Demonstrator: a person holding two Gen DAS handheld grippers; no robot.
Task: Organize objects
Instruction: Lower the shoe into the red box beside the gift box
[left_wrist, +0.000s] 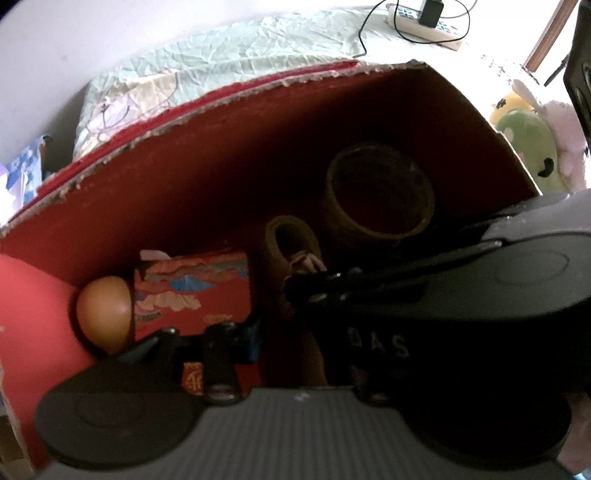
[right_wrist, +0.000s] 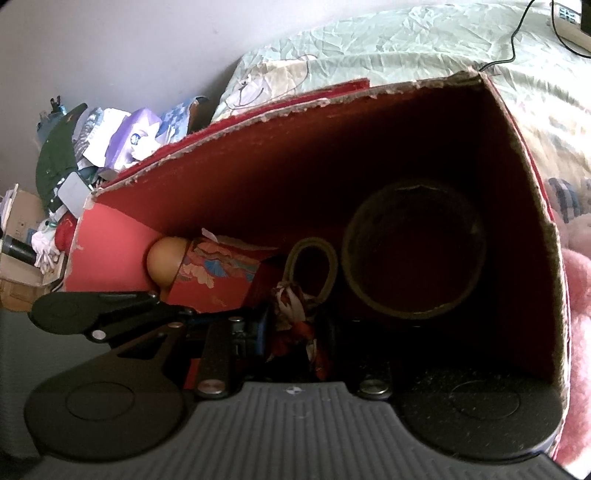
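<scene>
A red cardboard box stands open on a bed. Inside lie a large tape roll, a small tape roll, a red patterned carton and an orange egg-shaped ball. My right gripper reaches into the box, shut on a red-and-white patterned cloth bundle. My left gripper hangs over the carton's near edge. One of its fingers shows; the other is hidden under the right gripper.
The box rests on a crumpled pale green bedsheet. A power strip with cables lies at the back right. A green plush toy and pink plush sit right of the box. A clutter pile stands on the left.
</scene>
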